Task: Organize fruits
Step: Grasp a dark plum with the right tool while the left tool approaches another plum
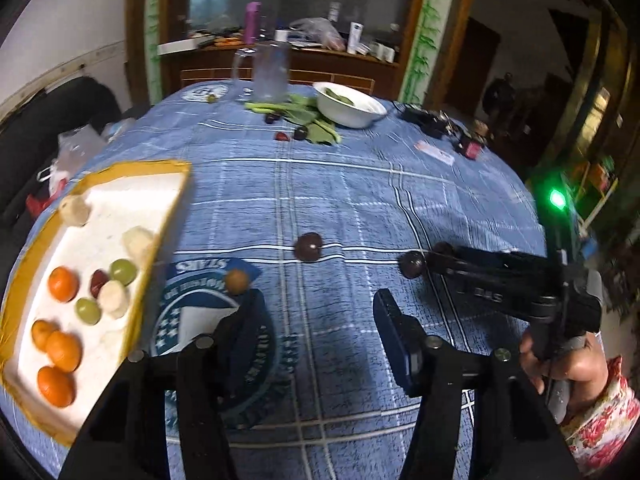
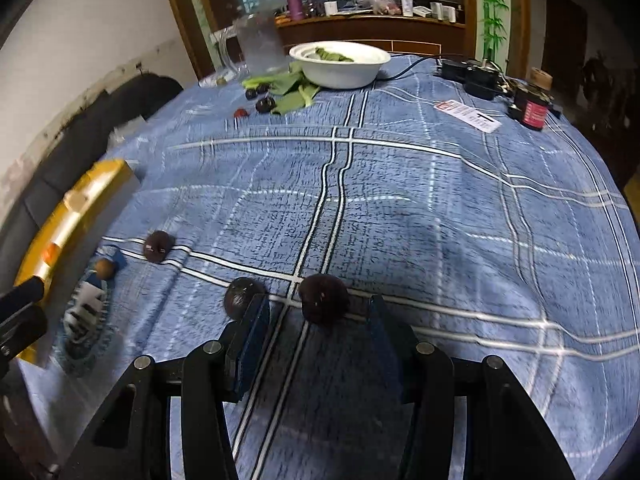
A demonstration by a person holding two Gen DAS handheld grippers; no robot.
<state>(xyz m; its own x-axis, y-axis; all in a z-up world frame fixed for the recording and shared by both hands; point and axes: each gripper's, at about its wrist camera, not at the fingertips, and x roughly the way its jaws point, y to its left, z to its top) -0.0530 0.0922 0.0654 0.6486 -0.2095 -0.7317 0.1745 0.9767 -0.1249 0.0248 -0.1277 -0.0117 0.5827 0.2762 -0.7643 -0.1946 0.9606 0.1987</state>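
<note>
The table (image 1: 360,184) is covered with a blue checked cloth and takes up most of both views. At its left edge lies a yellow-rimmed tray (image 1: 160,240) with a white floor, holding four oranges (image 1: 63,283), two green grapes (image 1: 123,271), a dark red fruit and some pale pieces. At the far end stand a white bowl (image 1: 352,106) with green leaves, a clear jug (image 1: 270,74) and a few small dark fruits.

The left tongs (image 1: 316,320) are spread over bare cloth with nothing between them; a small brown fruit (image 1: 237,281) lies just beyond the left finger. The right tongs (image 2: 316,320) are also spread, pointing down at the table. One dark plum (image 2: 323,298) sits on the cloth in the gap near the fingertips, apparently untouched, though blur makes that hard to confirm. A second dark plum (image 2: 242,298) lies just outside the left finger, and a third (image 2: 158,246) farther left toward the tray.
</note>
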